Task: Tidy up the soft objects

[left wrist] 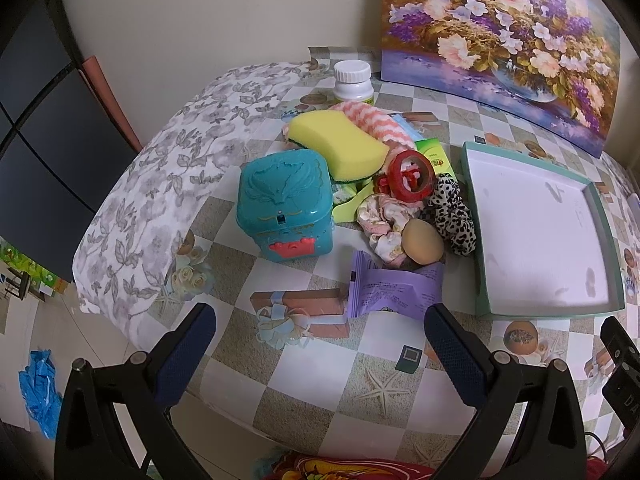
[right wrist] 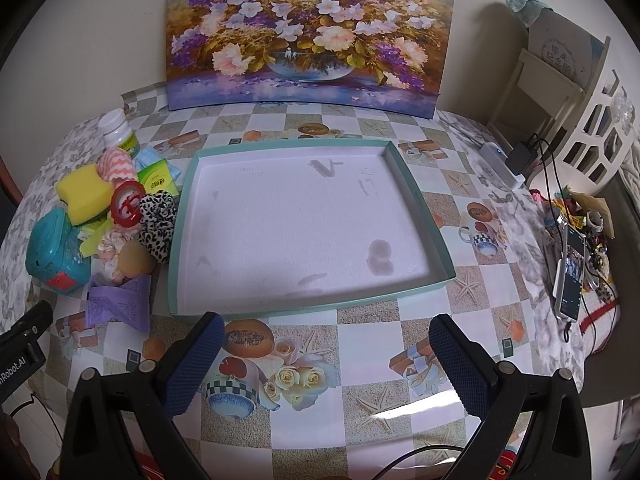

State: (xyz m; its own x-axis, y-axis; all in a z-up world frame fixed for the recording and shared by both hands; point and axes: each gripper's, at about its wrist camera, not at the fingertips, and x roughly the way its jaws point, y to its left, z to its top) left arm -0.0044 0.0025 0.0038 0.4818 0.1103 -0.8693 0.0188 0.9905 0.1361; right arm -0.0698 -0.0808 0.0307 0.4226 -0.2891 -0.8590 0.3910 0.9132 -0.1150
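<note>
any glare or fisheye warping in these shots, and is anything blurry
Left wrist view: straight edges of the tray bow and the corners go black; the pile is sharp. Right wrist view: a glare streak lies on the tablecloth near the bottom; the painting curves and softens slightly.

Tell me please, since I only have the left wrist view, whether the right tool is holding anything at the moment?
Observer: No, the right tool is open and holds nothing; it hovers just short of the tray.
Operator: Thank you. Is the tray bare right across? Its right corner is cut off for me.
Observer: Yes, nothing lies in it; only a few faint grey stains mark its white floor.
Operator: And is anything on the table to the right of it?
Observer: A phone lies near the table's right edge, and a white power strip sits further back.
</note>
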